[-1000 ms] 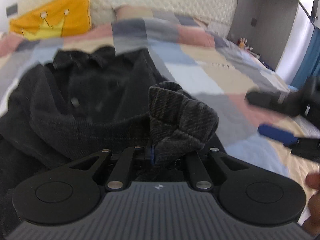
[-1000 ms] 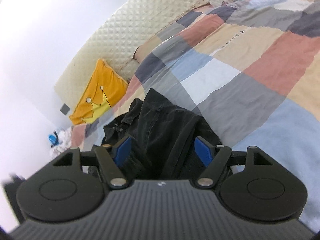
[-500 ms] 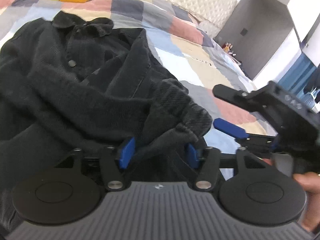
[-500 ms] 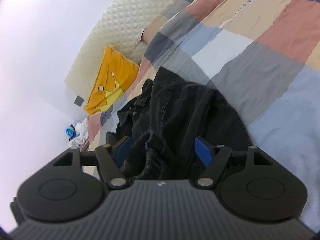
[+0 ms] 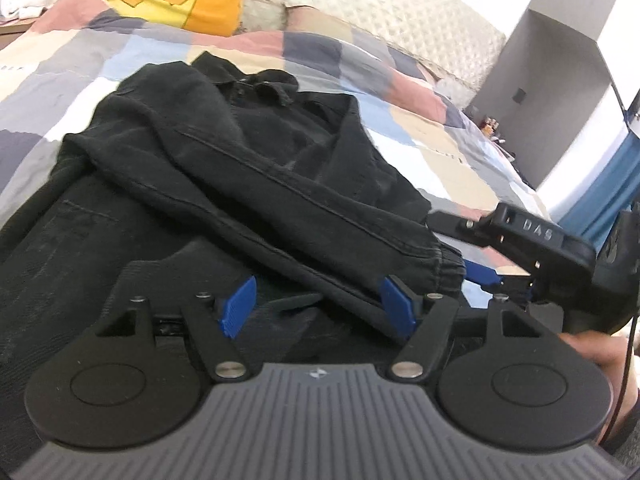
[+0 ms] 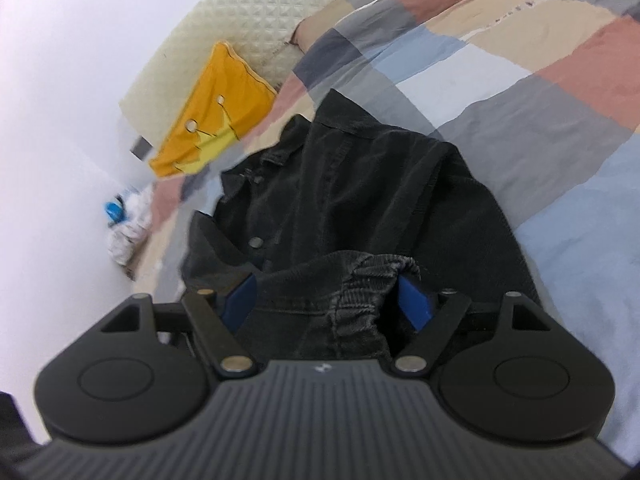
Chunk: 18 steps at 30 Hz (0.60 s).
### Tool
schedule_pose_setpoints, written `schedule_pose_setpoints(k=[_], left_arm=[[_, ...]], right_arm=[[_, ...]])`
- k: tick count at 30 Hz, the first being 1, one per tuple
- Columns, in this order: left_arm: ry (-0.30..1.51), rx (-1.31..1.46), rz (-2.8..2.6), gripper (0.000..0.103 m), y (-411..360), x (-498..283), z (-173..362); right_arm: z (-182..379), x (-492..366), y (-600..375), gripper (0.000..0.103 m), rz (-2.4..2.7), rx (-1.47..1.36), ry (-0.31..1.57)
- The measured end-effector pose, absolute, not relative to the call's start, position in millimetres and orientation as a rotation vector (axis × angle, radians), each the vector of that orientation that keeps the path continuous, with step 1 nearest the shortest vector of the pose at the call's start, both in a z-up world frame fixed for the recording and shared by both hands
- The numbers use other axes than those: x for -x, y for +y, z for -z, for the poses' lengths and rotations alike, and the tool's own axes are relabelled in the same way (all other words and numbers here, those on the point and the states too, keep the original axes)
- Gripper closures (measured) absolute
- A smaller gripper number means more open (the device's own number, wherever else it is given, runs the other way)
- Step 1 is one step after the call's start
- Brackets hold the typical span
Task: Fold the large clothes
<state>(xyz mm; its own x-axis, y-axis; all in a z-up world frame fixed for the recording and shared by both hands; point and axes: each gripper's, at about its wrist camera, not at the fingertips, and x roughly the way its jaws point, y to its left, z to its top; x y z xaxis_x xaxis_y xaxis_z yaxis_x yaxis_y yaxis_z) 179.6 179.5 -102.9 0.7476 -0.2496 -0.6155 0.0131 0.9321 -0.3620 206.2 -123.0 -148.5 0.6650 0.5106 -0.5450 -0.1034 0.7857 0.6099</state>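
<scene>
The black jacket (image 5: 248, 168) lies rumpled on the patchwork bedspread (image 5: 432, 148) ahead of both grippers, one sleeve (image 5: 320, 216) folded across its front. The left gripper (image 5: 316, 304) has just been opening and its jaws stand wide with that sleeve passing loosely between them, unpinched; the right gripper (image 6: 332, 304) has widened too, the gathered cuff (image 6: 368, 280) slack between its pads. It looks like thick, heavy, limp cloth that will sag and drag, so a seamed hem or cuff probably gives the surest hold.

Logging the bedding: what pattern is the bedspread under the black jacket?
The bedspread is a patchwork of pink, beige, grey, blue and white blocks; clearest in the right wrist view.
</scene>
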Motion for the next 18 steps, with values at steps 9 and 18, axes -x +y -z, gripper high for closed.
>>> schedule_pose_setpoints(k=[9, 18], left_arm=[[0.700, 0.326, 0.094, 0.029, 194.1, -175.3, 98.0], [0.688, 0.329, 0.068, 0.029, 202.5, -170.9, 91.1]], right_arm=[[165.8, -206.7, -118.8, 0.026, -0.222, -0.451, 0.834], [190.6, -209.5, -134.4, 0.032, -0.283, -0.670, 0.944]])
